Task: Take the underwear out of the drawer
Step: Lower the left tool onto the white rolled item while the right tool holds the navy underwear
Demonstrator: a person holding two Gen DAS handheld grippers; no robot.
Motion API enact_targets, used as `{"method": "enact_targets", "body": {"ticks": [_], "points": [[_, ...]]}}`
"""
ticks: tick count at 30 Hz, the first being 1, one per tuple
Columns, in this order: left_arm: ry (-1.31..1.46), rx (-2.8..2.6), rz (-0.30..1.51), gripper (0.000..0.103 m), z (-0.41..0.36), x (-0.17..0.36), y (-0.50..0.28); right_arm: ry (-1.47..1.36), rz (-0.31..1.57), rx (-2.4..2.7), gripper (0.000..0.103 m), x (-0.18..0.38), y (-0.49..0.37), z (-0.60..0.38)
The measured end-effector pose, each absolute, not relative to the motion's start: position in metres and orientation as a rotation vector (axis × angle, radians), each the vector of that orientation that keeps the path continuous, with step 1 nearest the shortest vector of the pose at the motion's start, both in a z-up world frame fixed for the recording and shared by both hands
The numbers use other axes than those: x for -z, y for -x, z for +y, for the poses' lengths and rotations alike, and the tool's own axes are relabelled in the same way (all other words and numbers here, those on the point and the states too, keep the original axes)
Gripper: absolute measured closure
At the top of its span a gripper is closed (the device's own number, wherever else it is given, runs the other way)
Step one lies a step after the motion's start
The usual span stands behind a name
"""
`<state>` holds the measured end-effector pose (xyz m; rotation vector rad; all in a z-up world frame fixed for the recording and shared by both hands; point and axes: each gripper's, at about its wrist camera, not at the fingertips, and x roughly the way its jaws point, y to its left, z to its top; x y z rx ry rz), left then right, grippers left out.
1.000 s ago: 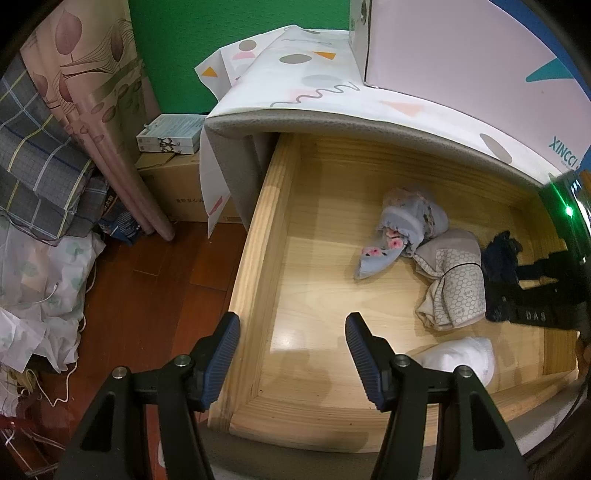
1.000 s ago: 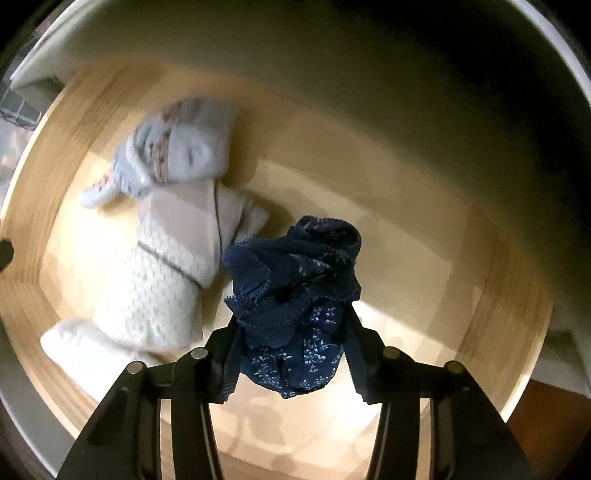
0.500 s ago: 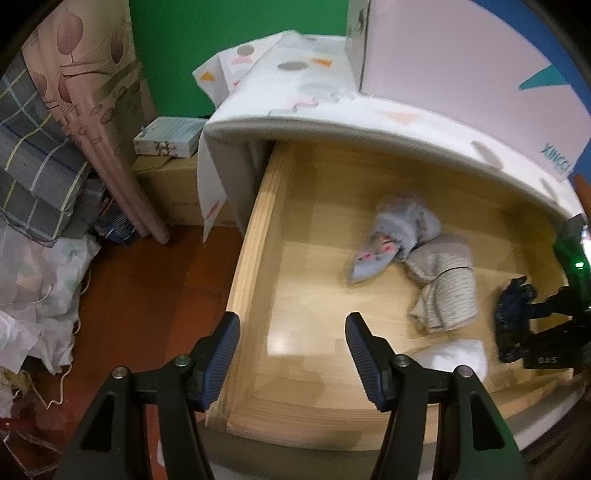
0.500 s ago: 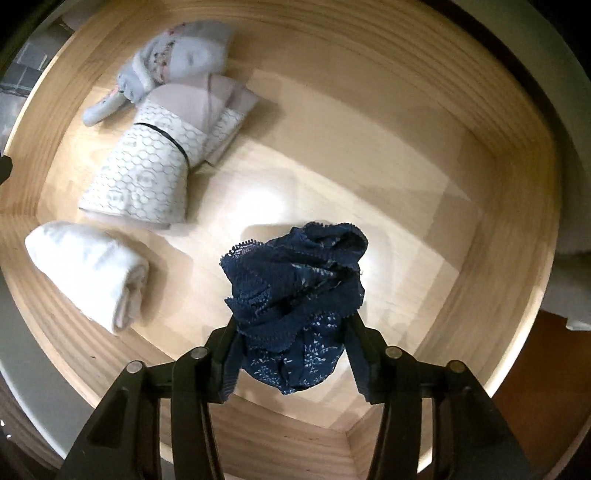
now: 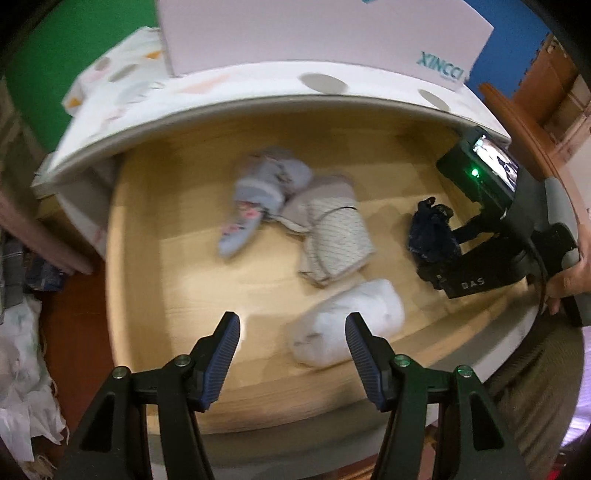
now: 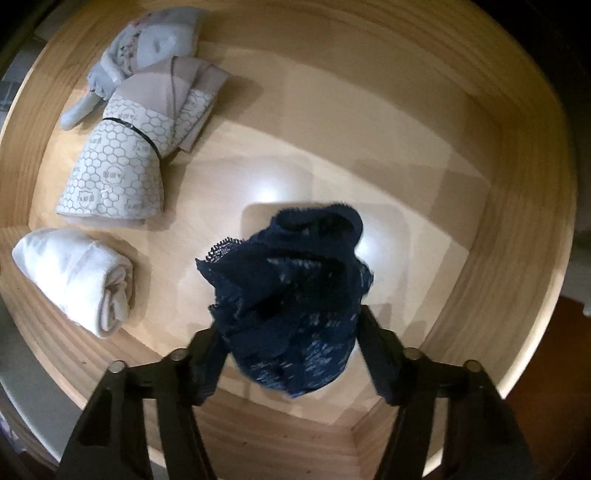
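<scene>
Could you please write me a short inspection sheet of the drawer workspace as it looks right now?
Surface: open wooden drawer, floor partly bare.
Job's things: navy lace underwear held above the drawer floor; honeycomb-print bundle, white roll and grey floral piece lie inside.
Clutter: white box on the patterned cloth above.
Grippers: right gripper shut on the underwear; left gripper open, empty.
Cables: nothing seen.
Surroundings: green wall, reddish wooden floor.
</scene>
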<state>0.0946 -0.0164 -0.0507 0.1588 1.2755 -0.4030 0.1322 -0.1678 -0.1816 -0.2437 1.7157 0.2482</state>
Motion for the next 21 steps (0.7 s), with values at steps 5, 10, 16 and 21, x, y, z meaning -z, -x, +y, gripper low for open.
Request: {"method": "enact_targets", "body": {"ticks": [5,10,16,21], "points": [[-0.187,0.462,1.355,0.041,-0.034,0.06,-0.102,0.238,1.779,-0.234,0.056,0.188,-0.125,-0.175],[-0.248,0.496,1.402,0.04,-0.044,0.066,-0.105,0.204,1.808,-0.217,0.061,0.188,-0.125,-0.188],[-0.366,0.549,1.426,0.04,-0.061,0.072,-0.103,0.124,1.797,-0.215,0.062,0.183,-0.131,-0.21],[-0.459,0.587,1.486,0.037,-0.077,0.081,-0.109,0.098,1.771,-0.204,0.062,0.176,-0.135,-0.21]]}}
